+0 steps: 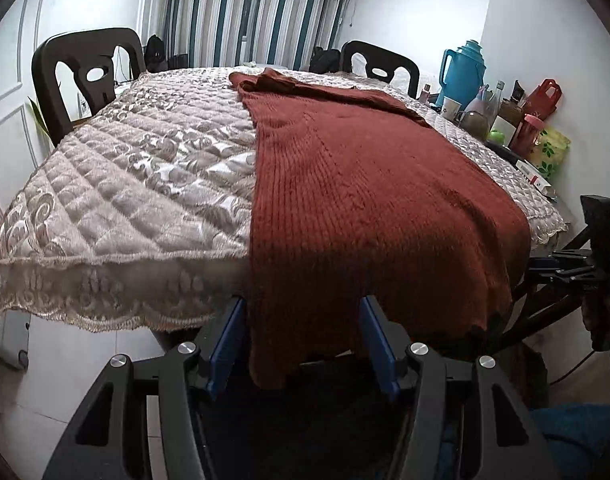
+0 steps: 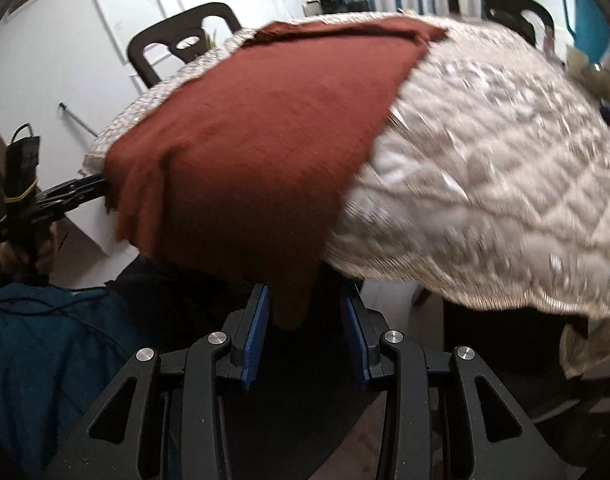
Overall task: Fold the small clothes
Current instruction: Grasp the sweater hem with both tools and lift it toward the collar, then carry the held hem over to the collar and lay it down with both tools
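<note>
A rust-red knitted sweater (image 1: 345,168) lies lengthwise on the quilted table cover (image 1: 145,168), its hem hanging over the near edge. My left gripper (image 1: 303,308) is open, its blue fingers on either side of the hem's left corner. My right gripper (image 2: 305,300) is open around the hem's right corner, which hangs between its blue fingers. The sweater (image 2: 265,120) is blurred in the right wrist view. The left gripper (image 2: 81,190) shows there at the left, and the right gripper (image 1: 577,268) shows at the right edge of the left wrist view.
Two dark chairs (image 1: 85,68) (image 1: 381,64) stand at the far side. A blue thermos (image 1: 463,72), cups, bottles and a red bag (image 1: 543,96) crowd the table's right edge. Striped curtains (image 1: 257,12) hang behind. The lace trim (image 1: 105,296) hangs over the near edge.
</note>
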The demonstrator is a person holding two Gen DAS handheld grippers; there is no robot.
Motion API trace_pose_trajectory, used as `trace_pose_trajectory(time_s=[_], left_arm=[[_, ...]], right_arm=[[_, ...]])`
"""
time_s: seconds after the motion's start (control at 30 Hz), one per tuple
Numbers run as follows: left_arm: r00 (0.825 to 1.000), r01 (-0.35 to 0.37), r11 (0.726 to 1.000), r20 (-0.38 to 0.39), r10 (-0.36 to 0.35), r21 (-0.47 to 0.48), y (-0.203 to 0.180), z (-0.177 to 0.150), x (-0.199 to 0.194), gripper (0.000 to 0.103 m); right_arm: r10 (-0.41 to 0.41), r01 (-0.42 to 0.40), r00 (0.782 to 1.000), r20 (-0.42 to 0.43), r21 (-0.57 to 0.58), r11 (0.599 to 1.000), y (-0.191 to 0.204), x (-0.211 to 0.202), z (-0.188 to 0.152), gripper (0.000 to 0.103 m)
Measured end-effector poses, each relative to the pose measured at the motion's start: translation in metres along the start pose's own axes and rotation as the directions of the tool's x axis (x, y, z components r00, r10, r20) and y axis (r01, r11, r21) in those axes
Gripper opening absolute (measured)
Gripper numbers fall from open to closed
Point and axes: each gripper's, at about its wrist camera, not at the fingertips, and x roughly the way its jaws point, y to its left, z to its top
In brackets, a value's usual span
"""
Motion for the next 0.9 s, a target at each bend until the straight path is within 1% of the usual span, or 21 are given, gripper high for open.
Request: trace_pose_trajectory(time_s=[0.07,0.13,0.23,0.27,0.3,0.33,0.4,0.43,0.47,0.5,0.57,0.63,0.7,0.73,0.8,0.87,0.9], left_arm=[[1.000,0.002,1.000,-0.005,-0.002,-0.006,0.001,0.000,0.005,0.061],[1.000,0.017,1.000,-0.016,-0.017,-0.025,0.002,0.002,0.013,0.061],[0.997,0.067,0.996,-0.036,-0.069,-0.063,0.003,0.003,0.024,0.061],[0.996,0.080,0.995,-0.042,-0.083,-0.067,0.003,0.003,0.027,0.058],[0.994,0.092,0.994,-0.045,-0.095,-0.067,0.002,0.002,0.029,0.045],[0.993,0.103,0.993,-0.049,-0.106,-0.065,0.001,0.002,0.030,0.039],[0.991,0.118,0.991,-0.051,-0.122,-0.067,0.001,0.002,0.029,0.024],[0.989,0.133,0.989,-0.049,-0.136,-0.068,0.002,0.002,0.027,0.020],[0.987,0.148,0.987,-0.046,-0.152,-0.068,0.003,0.002,0.024,0.015],[0.984,0.169,0.983,-0.041,-0.172,-0.067,0.004,0.001,0.020,0.012],[0.978,0.206,0.977,-0.021,-0.207,-0.062,0.007,0.001,0.010,0.011],[0.969,0.247,0.967,0.020,-0.246,-0.062,0.013,0.002,-0.003,0.011],[0.954,0.295,0.952,0.080,-0.289,-0.078,0.021,0.005,-0.020,0.011],[0.947,0.312,0.946,0.102,-0.303,-0.085,0.024,0.007,-0.026,0.011],[0.932,0.346,0.933,0.145,-0.331,-0.094,0.030,0.012,-0.037,0.010],[0.919,0.372,0.923,0.181,-0.351,-0.100,0.034,0.015,-0.046,0.009],[0.909,0.393,0.913,0.197,-0.368,-0.106,0.036,0.017,-0.050,0.009]], right_arm=[[0.009,-0.010,1.000,0.019,0.035,0.999,-0.006,0.004,-0.001,0.038],[0.061,-0.064,0.997,0.044,0.074,0.995,-0.009,0.010,0.001,0.038],[0.087,-0.090,0.995,0.040,0.064,0.994,-0.003,0.020,0.002,0.038],[0.088,-0.090,0.995,0.036,0.060,0.994,0.000,0.023,0.002,0.038],[0.088,-0.090,0.996,0.033,0.063,0.994,0.001,0.026,0.002,0.038],[0.101,-0.103,0.994,0.029,0.081,0.991,0.002,0.030,0.003,0.038],[0.153,-0.155,0.988,0.028,0.113,0.981,0.002,0.035,0.003,0.037],[0.172,-0.174,0.985,0.035,0.104,0.979,0.004,0.034,0.002,0.032],[0.186,-0.188,0.982,0.040,0.077,0.979,0.008,0.031,0.002,0.014],[0.199,-0.201,0.979,0.042,0.048,0.978,0.012,0.025,0.002,0.007],[0.222,-0.223,0.974,0.055,0.014,0.975,0.014,0.014,-0.001,0.006],[0.247,-0.247,0.964,0.100,-0.016,0.969,0.012,-0.005,-0.004,0.006],[0.297,-0.297,0.936,0.186,-0.033,0.954,0.006,-0.031,-0.005,0.005],[0.305,-0.306,0.927,0.219,-0.031,0.952,0.003,-0.038,-0.004,0.005],[0.331,-0.341,0.894,0.302,-0.021,0.940,-0.007,-0.056,-0.002,0.005],[0.347,-0.365,0.870,0.351,-0.016,0.931,-0.013,-0.066,-0.001,0.005],[0.363,-0.385,0.853,0.374,-0.019,0.923,-0.014,-0.070,-0.001,0.005]])
